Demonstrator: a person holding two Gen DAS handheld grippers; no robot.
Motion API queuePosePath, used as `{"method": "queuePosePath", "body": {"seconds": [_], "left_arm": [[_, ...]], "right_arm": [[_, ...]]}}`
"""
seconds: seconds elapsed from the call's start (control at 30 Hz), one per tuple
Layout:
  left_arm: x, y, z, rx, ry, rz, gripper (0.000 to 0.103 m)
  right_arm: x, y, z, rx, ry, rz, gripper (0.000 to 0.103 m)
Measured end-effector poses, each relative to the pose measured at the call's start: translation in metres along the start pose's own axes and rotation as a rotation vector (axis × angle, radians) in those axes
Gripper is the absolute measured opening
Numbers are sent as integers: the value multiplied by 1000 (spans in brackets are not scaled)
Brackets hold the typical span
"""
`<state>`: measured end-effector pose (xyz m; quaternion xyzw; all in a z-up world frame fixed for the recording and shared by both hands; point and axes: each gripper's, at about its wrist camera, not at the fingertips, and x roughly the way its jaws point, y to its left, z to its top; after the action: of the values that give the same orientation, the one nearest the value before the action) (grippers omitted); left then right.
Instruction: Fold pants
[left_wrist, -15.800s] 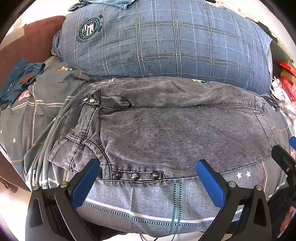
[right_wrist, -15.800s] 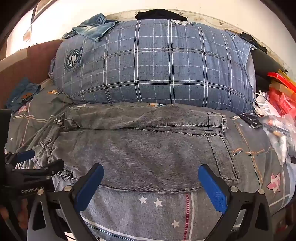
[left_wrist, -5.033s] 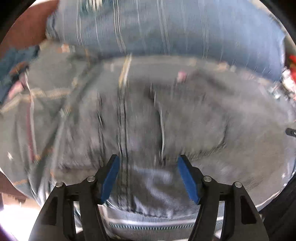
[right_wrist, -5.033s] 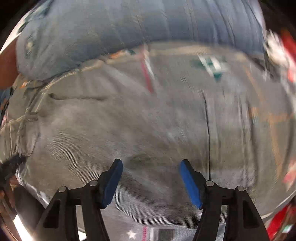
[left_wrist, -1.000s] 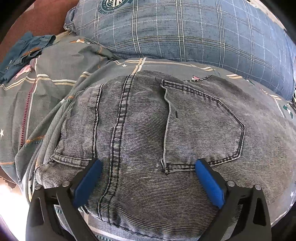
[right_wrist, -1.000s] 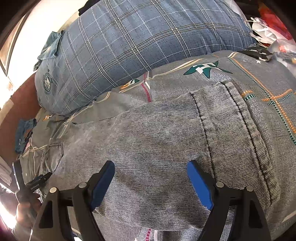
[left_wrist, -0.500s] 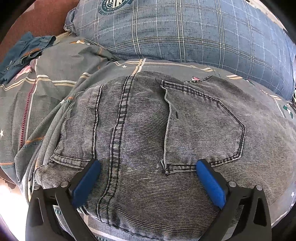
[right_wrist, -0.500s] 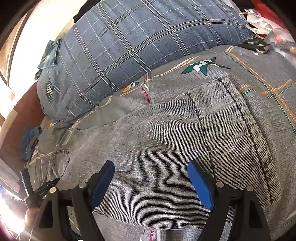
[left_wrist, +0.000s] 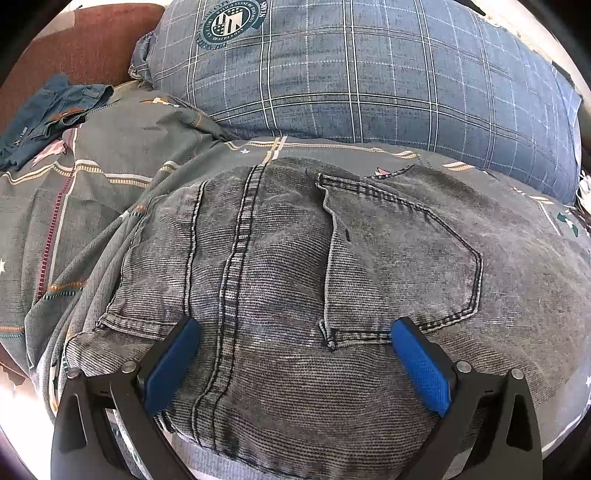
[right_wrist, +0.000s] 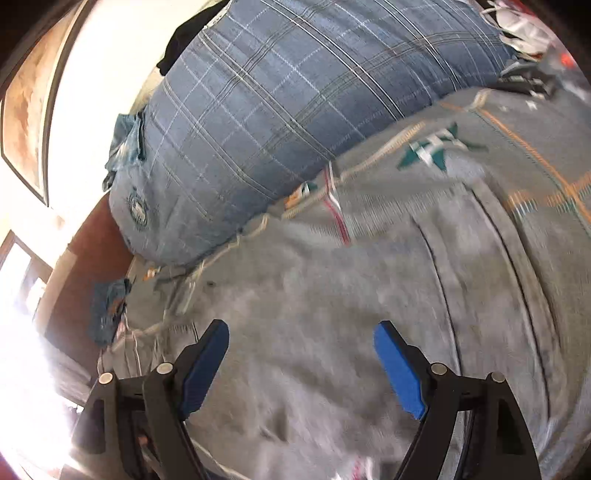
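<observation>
Grey washed jeans (left_wrist: 295, 266) lie folded on a patterned grey bedspread (left_wrist: 92, 192), back pocket (left_wrist: 399, 258) and seat seam facing up. My left gripper (left_wrist: 291, 332) hovers low over the waistband end, wide open, its blue pads (left_wrist: 173, 354) apart with only denim beneath them. In the right wrist view the jeans (right_wrist: 351, 332) show blurred, their hem edge at the right. My right gripper (right_wrist: 301, 336) stands open above the cloth, holding nothing.
A big blue plaid pillow (left_wrist: 351, 74) lies along the far side of the bed. A small blue denim garment (left_wrist: 48, 110) rests at the far left by a brown headboard (left_wrist: 92, 40). Plastic bags and red packets (right_wrist: 524, 26) sit at the far right.
The right gripper has risen and rolled, so its view now tilts and blurs, showing more wall and pillow. The left gripper's view has tipped up slightly; the jeans have not moved.
</observation>
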<state>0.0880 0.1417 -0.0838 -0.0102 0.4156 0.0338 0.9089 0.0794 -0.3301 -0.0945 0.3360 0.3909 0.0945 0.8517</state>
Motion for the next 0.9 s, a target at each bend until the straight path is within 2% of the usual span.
{"method": "queuePosePath", "body": {"seconds": [0.07,0.1,0.17,0.2,0.23,0.27,0.33,0.43,0.5,0.53,0.6,0.63,0.73,0.8,0.9], "left_arm": [[-1,0,-1,1,-4,-5,103],[-1,0,-1,3,-6,-6,103],[-1,0,-1,7,-9,-7,103],[-1,0,-1,6,-10,-8,103],[-1,0,-1,5,-9,-10,103],[-2,0,0,4,-10,-11,103],[-2,0,-1,-2,-11,-18,103],[-1,-1,0,-1,-14,-10,103],[-1,-1,1,-1,-16,-8,103],[-1,-1,1,-1,-16,-9,103],[-1,-1,1,-3,-15,-14,103],[-2,0,1,-4,-16,-19,103],[-7,2,1,-11,-32,-33,103],[-12,2,2,-14,-51,-27,103],[-30,-5,5,25,-114,3,103]], "right_arm": [[20,-2,23,46,29,26,83],[30,-6,32,60,29,13,83],[58,-22,45,71,79,-65,84],[72,-39,47,152,118,-97,81],[66,-47,49,234,53,-55,80],[64,-45,52,243,59,-49,80],[51,-35,55,220,36,-23,80],[33,-27,47,196,-1,-28,80],[39,-33,41,183,13,-79,83],[49,-43,41,185,42,-137,83],[49,-53,41,220,16,-78,83],[45,-49,42,226,27,-76,83],[15,-32,33,196,-28,-15,83],[-8,-26,11,204,-41,34,83],[-30,-24,-29,223,-13,83,83]]}}
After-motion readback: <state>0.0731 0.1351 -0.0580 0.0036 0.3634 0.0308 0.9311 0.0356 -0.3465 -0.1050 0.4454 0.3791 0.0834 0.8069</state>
